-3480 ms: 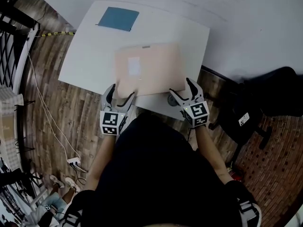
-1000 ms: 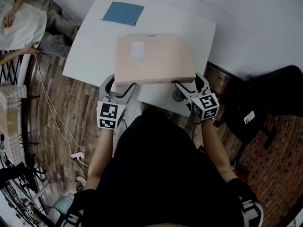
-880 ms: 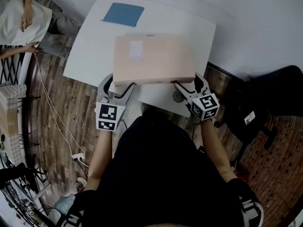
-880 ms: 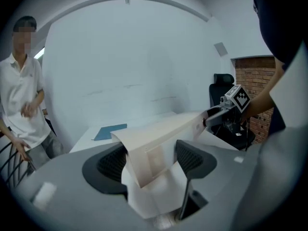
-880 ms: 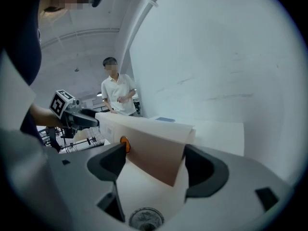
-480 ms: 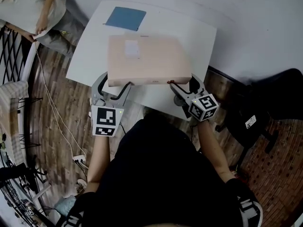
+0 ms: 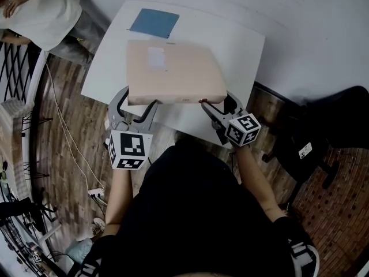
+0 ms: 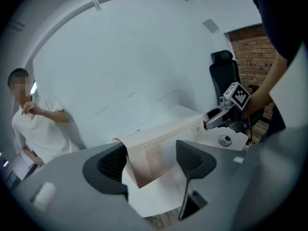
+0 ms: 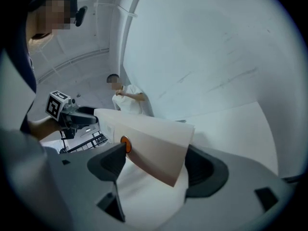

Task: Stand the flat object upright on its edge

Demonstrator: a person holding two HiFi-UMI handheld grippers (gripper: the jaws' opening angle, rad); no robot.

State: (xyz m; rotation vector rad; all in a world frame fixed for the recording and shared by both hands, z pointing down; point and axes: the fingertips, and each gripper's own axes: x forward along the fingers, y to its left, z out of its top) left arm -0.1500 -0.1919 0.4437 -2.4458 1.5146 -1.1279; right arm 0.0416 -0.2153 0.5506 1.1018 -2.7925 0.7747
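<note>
Plainly, flat box (image 7: 173,71) corners inside left gripper (image 7: 136,100), right gripper (image 7: 216,101)

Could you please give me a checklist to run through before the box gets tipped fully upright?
1. Left gripper closed on the near left corner of the box: ok.
2. Right gripper closed on the near right corner: ok.
3. Near edge lifted off the table: ok.
4. Far edge resting on the table as a pivot: cannot tell.
5. Blue sheet apart from the box: ok.
</note>
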